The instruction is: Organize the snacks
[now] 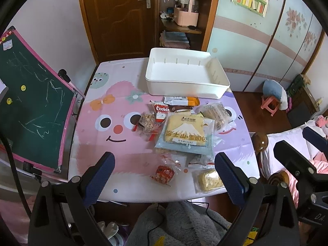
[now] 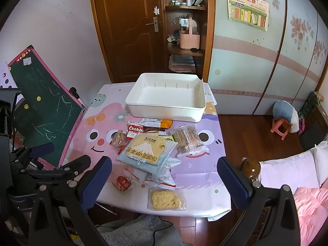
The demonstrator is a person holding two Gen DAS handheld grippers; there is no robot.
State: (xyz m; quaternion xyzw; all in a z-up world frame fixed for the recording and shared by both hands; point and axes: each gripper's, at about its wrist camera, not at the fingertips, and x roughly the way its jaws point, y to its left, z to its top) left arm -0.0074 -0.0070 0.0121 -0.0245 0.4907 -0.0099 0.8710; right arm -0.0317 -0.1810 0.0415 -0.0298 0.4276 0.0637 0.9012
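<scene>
A white bin (image 1: 185, 72) (image 2: 166, 98) stands empty at the table's far side. In front of it lies a pile of snacks: a large bread bag with a mountain print (image 1: 185, 133) (image 2: 146, 150), a red Cookies pack (image 1: 162, 109) (image 2: 135, 129), a clear pack of biscuit sticks (image 1: 215, 112) (image 2: 187, 140), a small red wrapped cake (image 1: 164, 173) (image 2: 123, 183) and a yellow cake in clear wrap (image 1: 209, 179) (image 2: 166, 198) near the front edge. My left gripper (image 1: 164, 176) and right gripper (image 2: 164, 181) are both open and empty, above the table's near edge.
The table has a pink and purple cartoon cloth (image 1: 114, 106). A green chalkboard (image 1: 32, 106) leans at the left. A bed with pink bedding (image 2: 307, 194) is at the right, a wooden door (image 2: 127, 26) and shelf behind. The other gripper shows at the right edge (image 1: 303, 160).
</scene>
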